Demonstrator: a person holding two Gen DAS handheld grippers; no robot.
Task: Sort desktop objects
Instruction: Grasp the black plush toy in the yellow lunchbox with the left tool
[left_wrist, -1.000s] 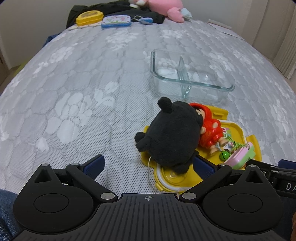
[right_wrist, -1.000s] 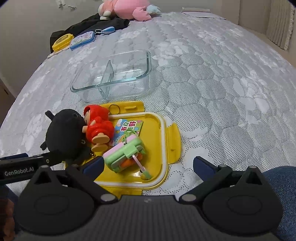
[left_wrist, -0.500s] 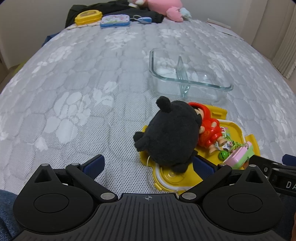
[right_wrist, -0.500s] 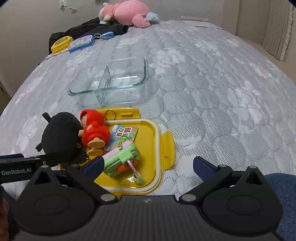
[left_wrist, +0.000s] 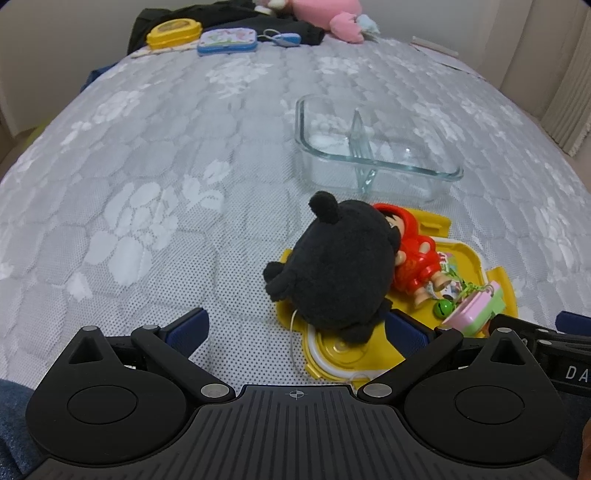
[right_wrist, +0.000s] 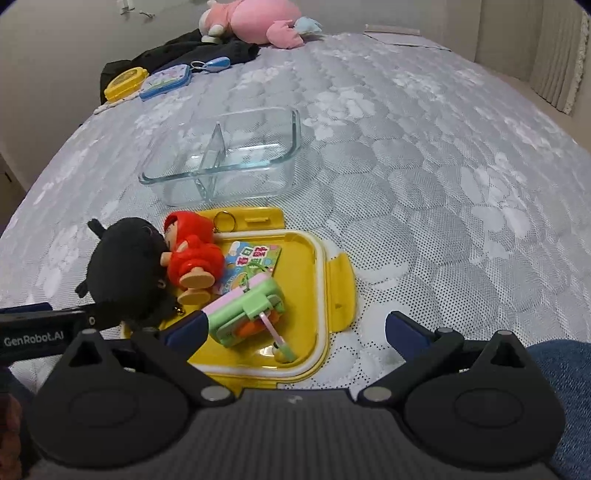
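Observation:
A black plush toy (left_wrist: 338, 266) (right_wrist: 127, 267) lies on the left edge of a yellow lid (left_wrist: 351, 354) (right_wrist: 301, 288). Beside it on the lid lie a red hooded figure (left_wrist: 413, 254) (right_wrist: 192, 254), a printed card (right_wrist: 251, 258) and a pink-and-green toy case (left_wrist: 474, 310) (right_wrist: 245, 310). Just beyond stands a glass container (left_wrist: 373, 151) (right_wrist: 229, 158) with a middle divider, both halves bare. My left gripper (left_wrist: 295, 328) is open just short of the plush. My right gripper (right_wrist: 293, 326) is open low over the lid's near edge, its left finger beside the case.
The quilted grey bed cover (left_wrist: 147, 166) stretches wide to the left and right. At the far end lie a small yellow box (left_wrist: 173, 31), a blue tin (left_wrist: 227, 40), dark clothing (right_wrist: 207, 50) and a pink plush (right_wrist: 258, 18). Denim-clad legs show at the bottom corners.
Both grippers drew back and lifted a little, so the lid and toys sit slightly farther off. No object moved, and both stayed open.

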